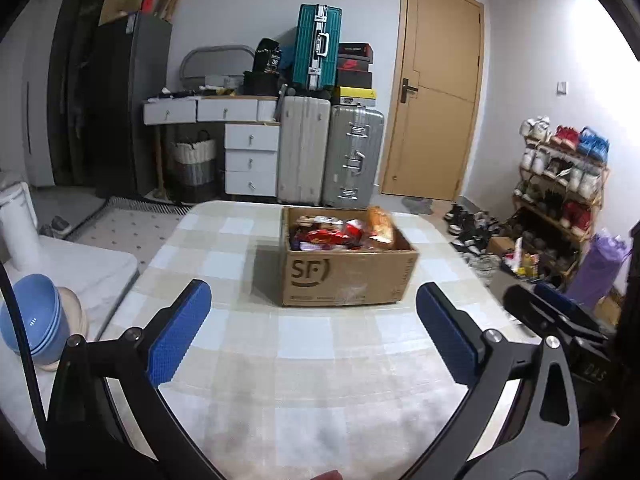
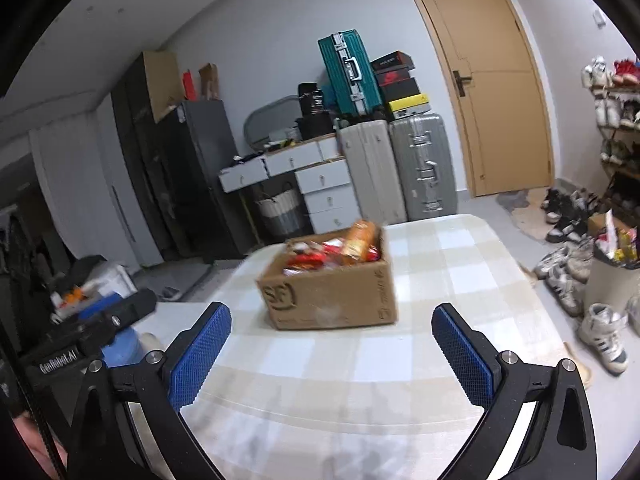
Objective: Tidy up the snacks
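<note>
One cardboard box (image 1: 346, 276) marked "SF", snacks (image 1: 340, 234) inside

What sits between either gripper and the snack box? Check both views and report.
Nothing visible does. Only bare checked tablecloth lies between the open left gripper and the cardboard box of snacks. The same holds for the open right gripper. Neither holds anything.

A teal hard-shell suitcase (image 1: 316, 46) stands atop two silver ribbed suitcases (image 1: 352, 156) beside a tan wooden door (image 1: 436, 84); stacked blue plastic bowls (image 1: 32, 320) sit left of the checked worktop (image 1: 280, 360)
</note>
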`<state>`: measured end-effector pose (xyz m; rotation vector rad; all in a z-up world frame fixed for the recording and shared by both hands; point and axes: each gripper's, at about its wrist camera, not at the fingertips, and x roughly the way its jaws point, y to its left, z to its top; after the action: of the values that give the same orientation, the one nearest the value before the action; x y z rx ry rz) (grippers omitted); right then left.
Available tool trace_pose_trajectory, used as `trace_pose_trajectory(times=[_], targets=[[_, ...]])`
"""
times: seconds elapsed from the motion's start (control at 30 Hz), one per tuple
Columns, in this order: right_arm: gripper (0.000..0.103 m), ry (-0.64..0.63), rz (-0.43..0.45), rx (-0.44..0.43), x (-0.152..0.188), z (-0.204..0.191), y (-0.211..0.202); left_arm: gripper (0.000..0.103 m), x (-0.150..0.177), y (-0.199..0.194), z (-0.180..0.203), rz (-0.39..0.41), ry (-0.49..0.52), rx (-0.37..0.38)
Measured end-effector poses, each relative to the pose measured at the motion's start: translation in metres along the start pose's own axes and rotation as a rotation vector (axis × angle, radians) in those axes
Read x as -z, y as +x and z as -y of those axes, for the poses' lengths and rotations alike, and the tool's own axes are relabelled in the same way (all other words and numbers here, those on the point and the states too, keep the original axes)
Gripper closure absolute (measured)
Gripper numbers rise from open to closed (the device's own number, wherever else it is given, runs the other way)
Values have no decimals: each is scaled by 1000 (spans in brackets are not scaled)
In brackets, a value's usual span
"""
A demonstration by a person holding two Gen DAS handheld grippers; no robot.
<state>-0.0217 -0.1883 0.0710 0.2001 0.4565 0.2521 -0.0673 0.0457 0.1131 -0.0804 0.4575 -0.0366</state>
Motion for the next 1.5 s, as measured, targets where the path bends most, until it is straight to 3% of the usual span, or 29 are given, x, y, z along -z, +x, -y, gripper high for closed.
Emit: trace_pose_trajectory(times=[0.17, 0.23, 0.67, 1.1, 1.5], targets=[[1, -68, -25, 19, 13, -2, 13, 0, 5, 28, 11, 4, 103, -43], [1, -83, -27, 23, 12, 0, 19, 1, -1, 35, 9, 31, 101, -32], [1, -77, -35, 12, 12, 4, 23, 0, 1, 50, 16, 4, 126, -32], [1, -86, -37, 8, 17, 0, 23, 1, 4, 63, -1, -44, 22, -5], [1, -89, -42, 7, 19, -1, 24, 1, 5, 68, -3, -54, 17, -7]])
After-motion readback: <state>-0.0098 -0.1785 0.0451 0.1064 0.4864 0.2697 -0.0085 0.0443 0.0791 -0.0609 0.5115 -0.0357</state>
